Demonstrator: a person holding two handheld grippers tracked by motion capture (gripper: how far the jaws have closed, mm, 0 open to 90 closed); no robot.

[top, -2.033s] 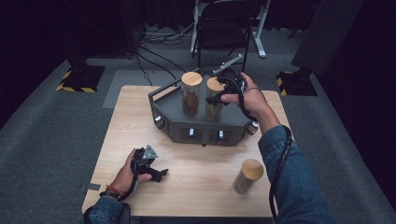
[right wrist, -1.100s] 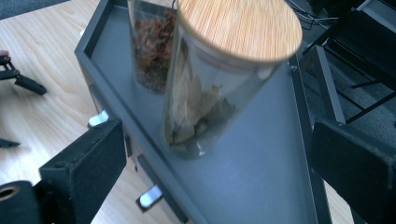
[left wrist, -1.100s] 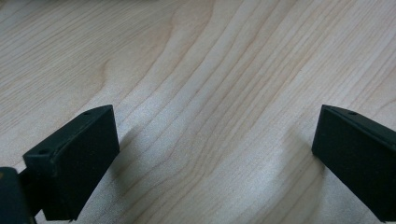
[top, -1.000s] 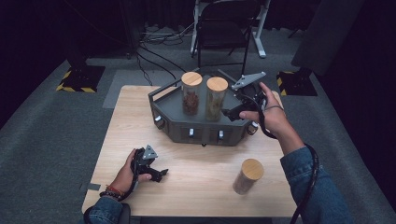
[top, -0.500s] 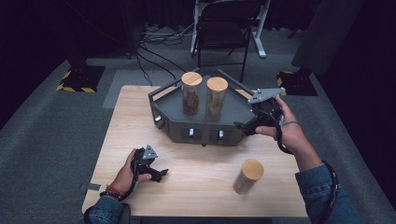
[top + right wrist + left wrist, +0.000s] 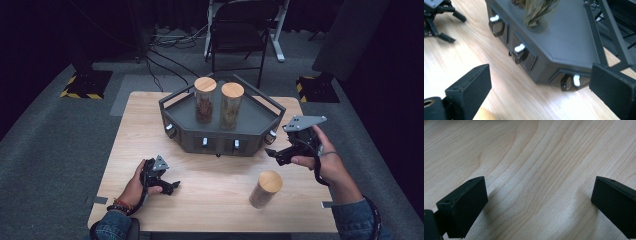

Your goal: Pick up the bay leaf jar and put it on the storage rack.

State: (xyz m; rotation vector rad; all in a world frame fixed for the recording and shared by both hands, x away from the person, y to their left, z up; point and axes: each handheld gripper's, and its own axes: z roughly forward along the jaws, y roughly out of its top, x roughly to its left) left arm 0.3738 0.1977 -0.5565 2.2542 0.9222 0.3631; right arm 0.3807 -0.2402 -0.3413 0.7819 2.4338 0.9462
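Observation:
A dark grey angular tray (image 6: 216, 142) stands at the back middle of the wooden table. It carries two wooden-lidded glass jars, one with brown contents (image 6: 205, 101) and one with pale dried leaves (image 6: 231, 106). A third jar (image 6: 264, 189) stands on the table at the front right. My right gripper (image 6: 274, 155) hovers off the tray's right front corner, open and empty. In the right gripper view its jaws (image 6: 541, 87) frame the tray (image 6: 566, 42), its knobs (image 6: 520, 53) and the leaf jar (image 6: 536, 15). My left gripper (image 6: 172, 183) rests open on the table at the front left, with bare wood between its jaws (image 6: 539, 202).
A black folding chair (image 6: 240, 30) and floor cables lie behind the table. Stand bases with yellow-black tape (image 6: 82, 84) sit on the carpet at both sides. The tray has a raised rail (image 6: 599, 30) around its rim. The table's front edge runs close by both hands.
My right gripper has drawn away from the right-hand jar on the tray, going right, toward the front and slightly down, with nothing in it. The left gripper has stayed put.

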